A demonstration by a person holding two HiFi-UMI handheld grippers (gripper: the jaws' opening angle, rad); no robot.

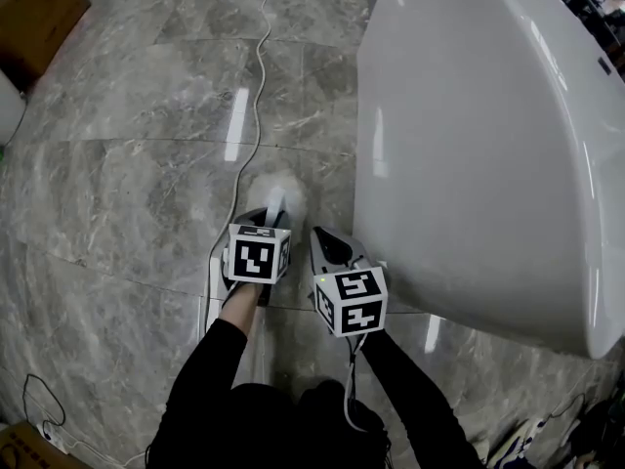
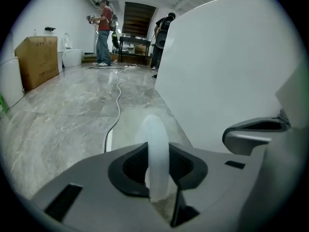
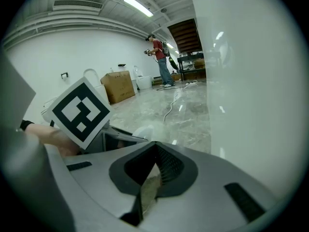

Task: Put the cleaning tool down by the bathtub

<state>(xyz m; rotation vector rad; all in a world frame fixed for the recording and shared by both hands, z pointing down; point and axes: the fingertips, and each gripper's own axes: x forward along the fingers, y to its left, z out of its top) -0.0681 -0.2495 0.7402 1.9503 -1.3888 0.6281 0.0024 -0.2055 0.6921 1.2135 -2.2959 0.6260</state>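
Now the left gripper [image 1: 266,215] is clamped on the cleaning tool [image 2: 157,139], fluffy head at twelve o'clock and the bathtub [image 1: 488,145] at three. The right gripper [image 3: 152,170] is closed and empty. Risk: let go early and it could roll onto the cable [image 1: 256,115].

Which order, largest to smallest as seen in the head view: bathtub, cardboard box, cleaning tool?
1. bathtub, by far the largest.
2. cardboard box, though it is cropped by the frame and farther away, so this is unsure.
3. cleaning tool, only its white head showing.
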